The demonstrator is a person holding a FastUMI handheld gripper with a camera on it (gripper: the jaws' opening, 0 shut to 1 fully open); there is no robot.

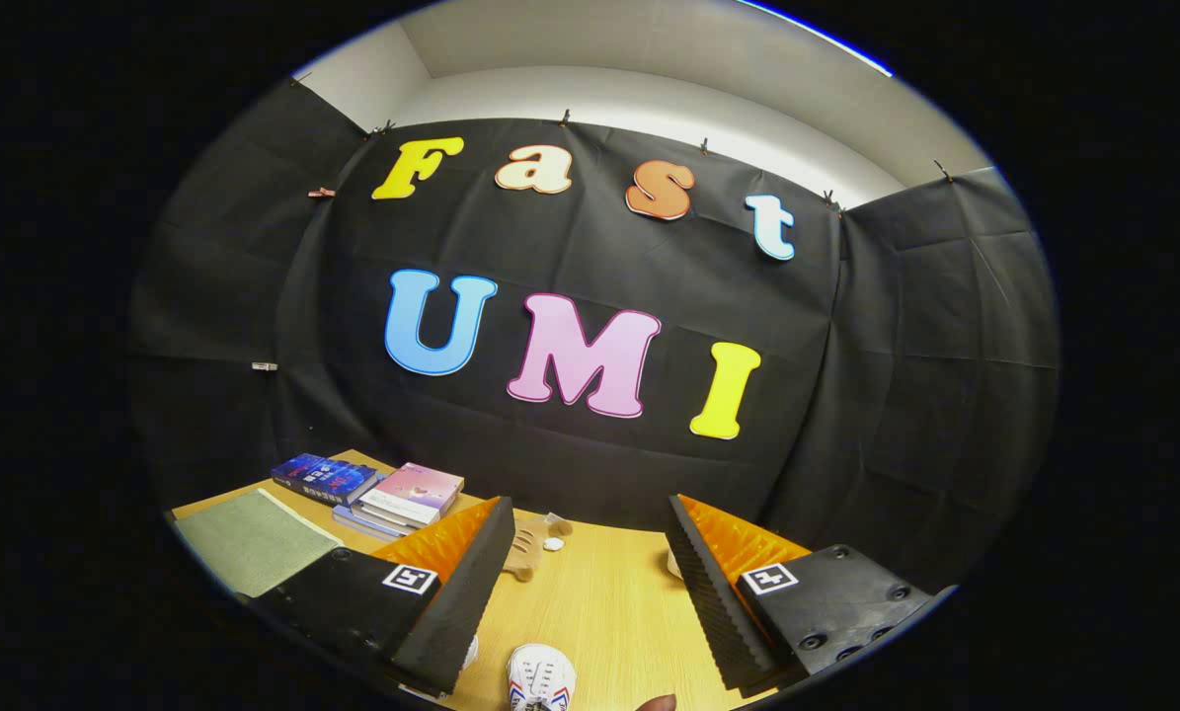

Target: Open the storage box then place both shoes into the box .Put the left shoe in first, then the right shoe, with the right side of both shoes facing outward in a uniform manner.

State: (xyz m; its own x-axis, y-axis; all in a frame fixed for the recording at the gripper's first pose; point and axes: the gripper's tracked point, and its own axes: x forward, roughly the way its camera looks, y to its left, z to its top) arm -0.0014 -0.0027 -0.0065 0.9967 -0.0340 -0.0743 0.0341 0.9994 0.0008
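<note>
Nothing legible apart from the booth wall. Square black-and-white fiducial marker tags (pixel 410 579) on each finger body of the tool (pixel 590 583), pattern only, no characters. Stacked books with blue and pink covers (pixel 372 489) on the light wooden tabletop (pixel 609 602): cover print too small to read. White sneaker with red and blue stripes (pixel 540 677): no readable brand.

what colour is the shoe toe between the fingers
White with red and blue stripes, the low shoe toe between the open hand-held gripper fingers, in the gripper view.
</note>
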